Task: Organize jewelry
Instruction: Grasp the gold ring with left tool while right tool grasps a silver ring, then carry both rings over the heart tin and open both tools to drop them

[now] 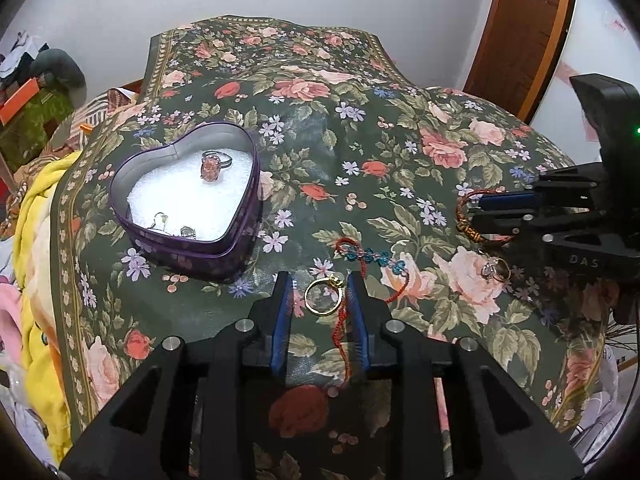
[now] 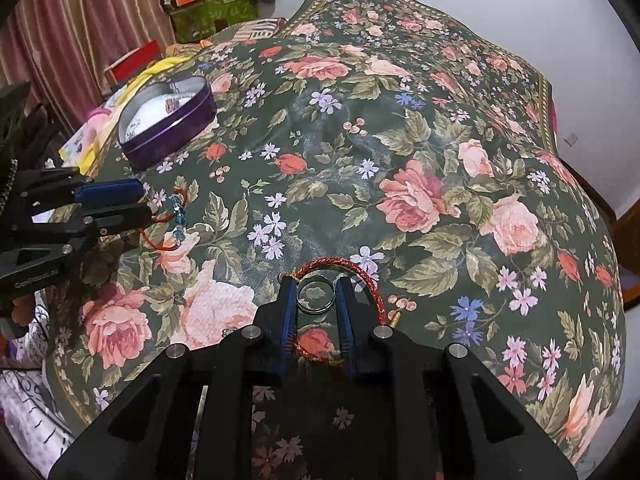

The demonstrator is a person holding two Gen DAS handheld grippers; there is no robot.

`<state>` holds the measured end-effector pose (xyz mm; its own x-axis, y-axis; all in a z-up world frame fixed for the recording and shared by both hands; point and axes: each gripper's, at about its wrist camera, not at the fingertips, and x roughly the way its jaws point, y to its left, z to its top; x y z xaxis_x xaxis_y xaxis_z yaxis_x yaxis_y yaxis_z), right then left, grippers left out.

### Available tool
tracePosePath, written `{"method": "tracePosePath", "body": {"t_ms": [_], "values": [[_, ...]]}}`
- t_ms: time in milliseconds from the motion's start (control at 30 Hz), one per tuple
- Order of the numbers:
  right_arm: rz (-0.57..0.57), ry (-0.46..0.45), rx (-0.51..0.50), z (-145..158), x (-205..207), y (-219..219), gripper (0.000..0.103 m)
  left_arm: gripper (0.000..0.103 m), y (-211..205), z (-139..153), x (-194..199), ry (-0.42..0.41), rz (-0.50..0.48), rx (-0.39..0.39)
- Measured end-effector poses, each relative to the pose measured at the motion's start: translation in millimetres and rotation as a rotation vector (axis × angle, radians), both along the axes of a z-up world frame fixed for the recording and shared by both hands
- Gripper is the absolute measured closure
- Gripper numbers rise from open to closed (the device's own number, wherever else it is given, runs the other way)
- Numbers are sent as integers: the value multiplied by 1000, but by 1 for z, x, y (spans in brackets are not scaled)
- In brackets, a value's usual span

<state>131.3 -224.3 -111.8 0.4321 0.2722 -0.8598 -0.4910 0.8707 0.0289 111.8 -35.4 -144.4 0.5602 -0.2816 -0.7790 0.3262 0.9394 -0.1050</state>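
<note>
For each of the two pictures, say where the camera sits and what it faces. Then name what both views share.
Left wrist: on the left tool, looking down at a gold ring between its fingers; the right tool shows at right.
Right wrist: on the right tool, looking down at a silver ring inside a red braided bracelet; the left tool shows at left.
Shared: floral cloth, purple heart tin, beaded red cord.
</note>
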Motion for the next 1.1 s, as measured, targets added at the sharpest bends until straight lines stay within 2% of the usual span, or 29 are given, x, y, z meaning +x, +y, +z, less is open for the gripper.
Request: {"method": "tracePosePath", "body": {"t_ms": [67,233,567,1100], "values": [[-7,-8,15,4,-1,-2,85,85,1,-1,1,-5,3,-5],[-14,-36,43,15,-2,-4,85,85,5,3,0,-4,16,-48],[-1,-101,105,41,-2,8,85,85,11,43,-15,-128,40,-39],[95,-179,213,75,16,67,85,85,71,80,-13,-245,196,-34]]}}
